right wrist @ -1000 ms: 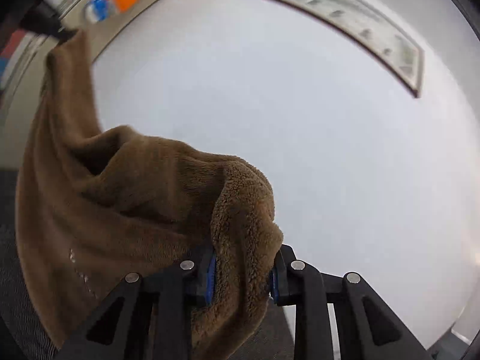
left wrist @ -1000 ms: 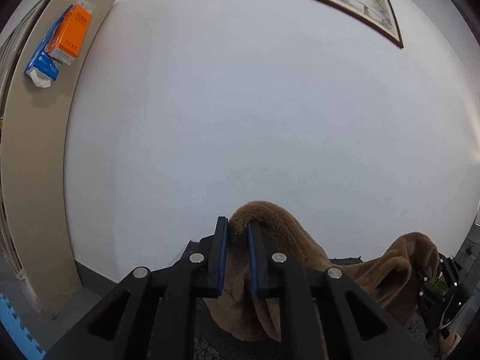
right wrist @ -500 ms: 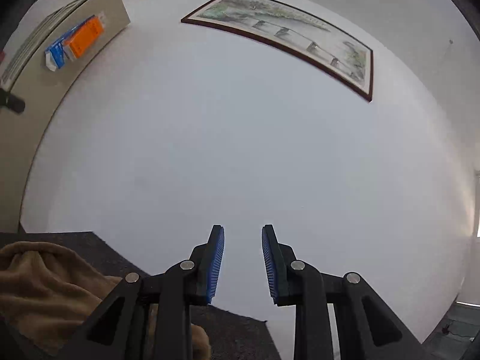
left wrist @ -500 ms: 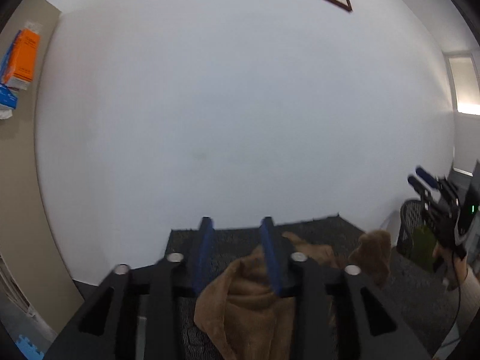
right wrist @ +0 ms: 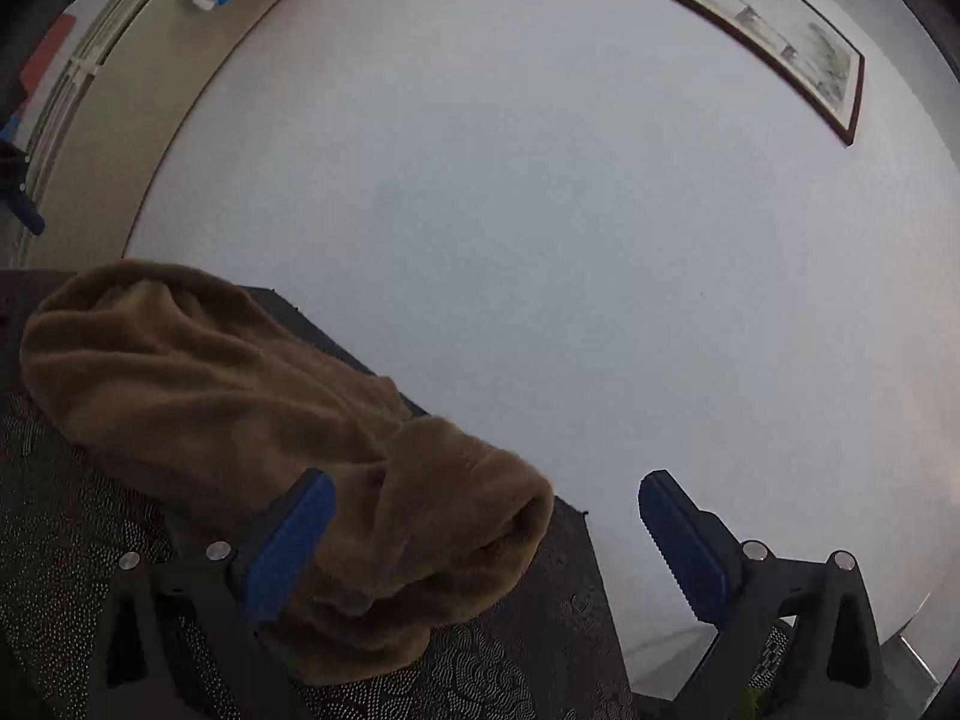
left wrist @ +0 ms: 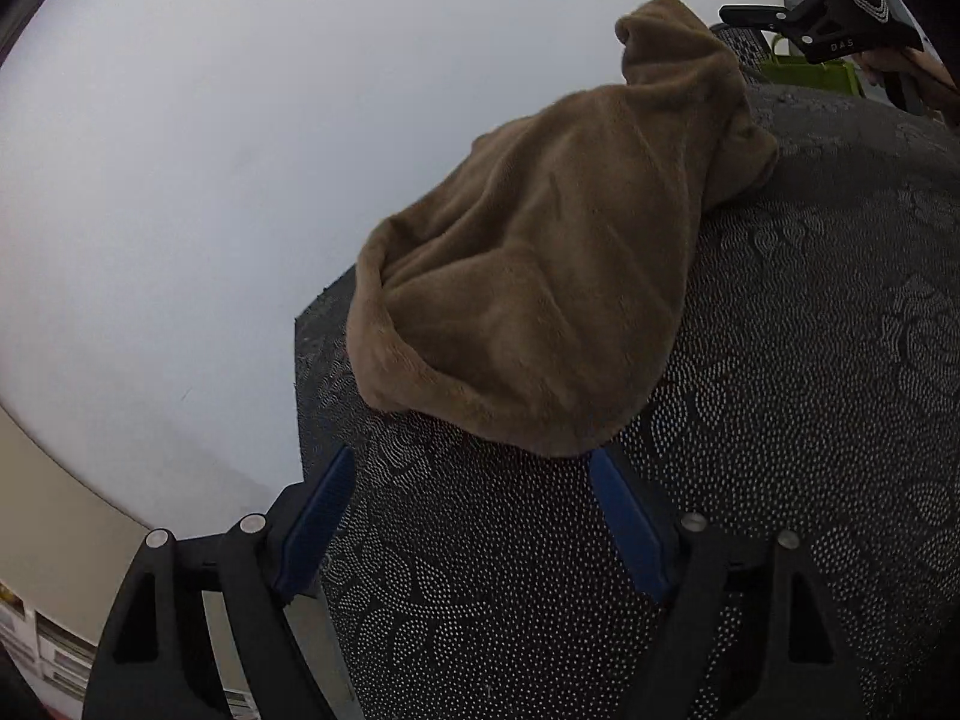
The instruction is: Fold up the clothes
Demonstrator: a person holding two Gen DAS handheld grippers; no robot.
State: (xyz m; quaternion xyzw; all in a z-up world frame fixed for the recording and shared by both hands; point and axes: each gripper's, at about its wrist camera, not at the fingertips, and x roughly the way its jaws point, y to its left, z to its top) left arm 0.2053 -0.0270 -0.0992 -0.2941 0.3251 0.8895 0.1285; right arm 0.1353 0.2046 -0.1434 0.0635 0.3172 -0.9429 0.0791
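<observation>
left wrist view shows the brown fleece garment (left wrist: 540,276) bunched at the table (left wrist: 810,420) edge by the wall, both the left gripper (left wrist: 468,516) and right gripper (right wrist: 486,540) opening with nothing clamped, so it may slip off.

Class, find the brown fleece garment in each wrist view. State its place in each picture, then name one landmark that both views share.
Left wrist view: the brown fleece garment lies heaped at centre and upper right, on the dark patterned tablecloth.
Right wrist view: the garment lies at lower left, its near end by the left finger.
Shared landmark: the tablecloth's corner against the white wall.
</observation>
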